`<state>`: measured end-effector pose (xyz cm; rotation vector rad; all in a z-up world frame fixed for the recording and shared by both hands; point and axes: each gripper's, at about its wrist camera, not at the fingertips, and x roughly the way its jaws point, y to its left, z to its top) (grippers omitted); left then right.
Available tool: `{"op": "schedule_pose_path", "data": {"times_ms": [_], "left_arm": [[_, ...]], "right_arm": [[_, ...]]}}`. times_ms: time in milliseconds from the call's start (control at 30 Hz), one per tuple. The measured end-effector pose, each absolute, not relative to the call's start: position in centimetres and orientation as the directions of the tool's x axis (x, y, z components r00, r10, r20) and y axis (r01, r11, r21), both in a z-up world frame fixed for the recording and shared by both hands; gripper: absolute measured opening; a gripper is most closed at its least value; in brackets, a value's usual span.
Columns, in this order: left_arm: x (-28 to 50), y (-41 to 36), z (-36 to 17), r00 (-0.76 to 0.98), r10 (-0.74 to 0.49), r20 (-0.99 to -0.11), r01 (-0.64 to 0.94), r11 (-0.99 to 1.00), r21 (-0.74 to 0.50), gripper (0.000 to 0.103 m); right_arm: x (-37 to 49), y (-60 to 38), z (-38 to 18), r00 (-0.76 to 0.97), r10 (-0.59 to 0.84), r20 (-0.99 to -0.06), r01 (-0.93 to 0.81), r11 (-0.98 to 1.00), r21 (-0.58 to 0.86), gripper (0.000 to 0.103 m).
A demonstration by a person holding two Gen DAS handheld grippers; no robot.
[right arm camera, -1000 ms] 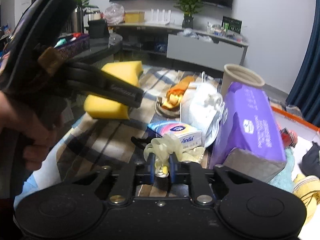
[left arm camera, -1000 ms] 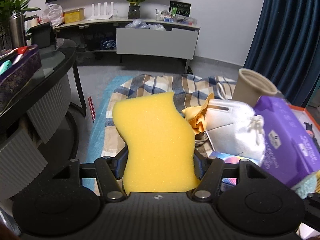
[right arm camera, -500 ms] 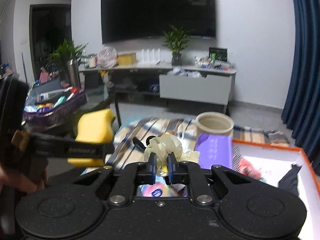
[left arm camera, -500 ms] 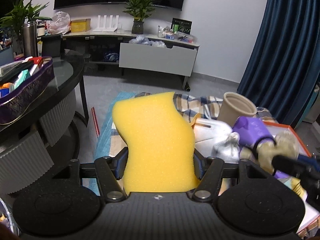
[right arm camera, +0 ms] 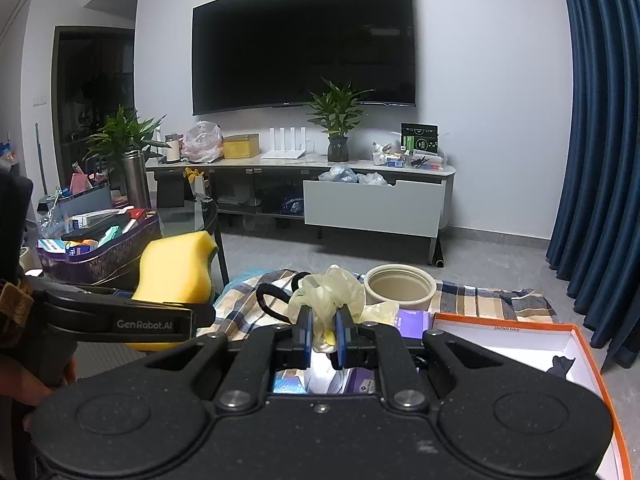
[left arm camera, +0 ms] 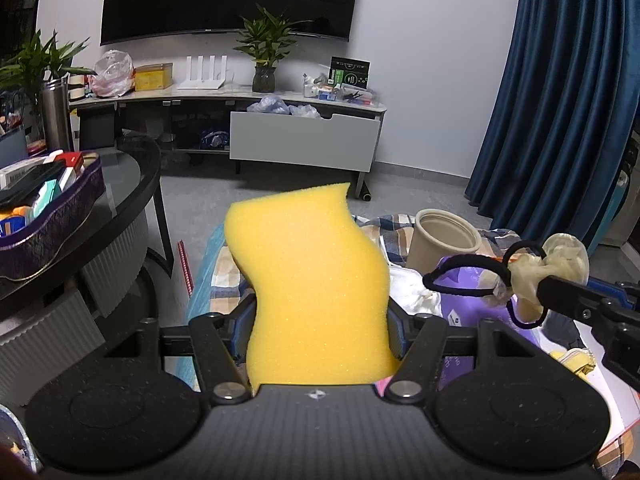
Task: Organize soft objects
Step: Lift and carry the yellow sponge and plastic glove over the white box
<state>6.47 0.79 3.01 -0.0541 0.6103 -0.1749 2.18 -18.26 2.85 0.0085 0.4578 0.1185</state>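
Left gripper (left arm camera: pixel 322 320) squeezes the yellow sponge (left arm camera: pixel 312 280); right gripper (right arm camera: pixel 322 330) pinches a crumpled pale glove (right arm camera: pixel 328 292) with black hair tie (right arm camera: pixel 272 300).

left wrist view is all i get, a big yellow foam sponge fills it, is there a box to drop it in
Observer: Yes, far right of your yellow foam sponge an open white box with an orange rim lies beside the checked cloth.
Operator: anything in it
Observer: A dark piece of cloth by its right wall.
Operator: right gripper gripping properly
Observer: Its blue pads are shut on a pale crumpled bundle.
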Motion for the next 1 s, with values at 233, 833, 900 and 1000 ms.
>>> {"op": "schedule_pose_path", "data": {"times_ms": [233,833,900,1000], "left_arm": [[6.6,0.3,3.3,0.805,-0.172,-0.567,0.147,0.985,-0.089,0.063],[6.5,-0.7,3.9,0.807,-0.187,-0.561,0.171,0.982,-0.081,0.064],[6.5,-0.7,3.9,0.806,-0.189,-0.561,0.173,0.981,-0.083,0.064],[6.5,-0.9,4.0,0.805,-0.193,-0.561,0.176,0.981,-0.085,0.064]], "right_arm": [[2.6,-18.3,3.2,0.89,0.114,-0.44,-0.112,0.993,0.031,0.014],[3.3,-18.9,3.6,0.89,0.112,-0.443,-0.104,0.994,0.042,0.014],[3.3,-19.0,3.6,0.89,0.109,-0.442,-0.102,0.994,0.041,0.014],[3.3,-19.0,3.6,0.891,0.109,-0.442,-0.101,0.994,0.04,0.014]]}}
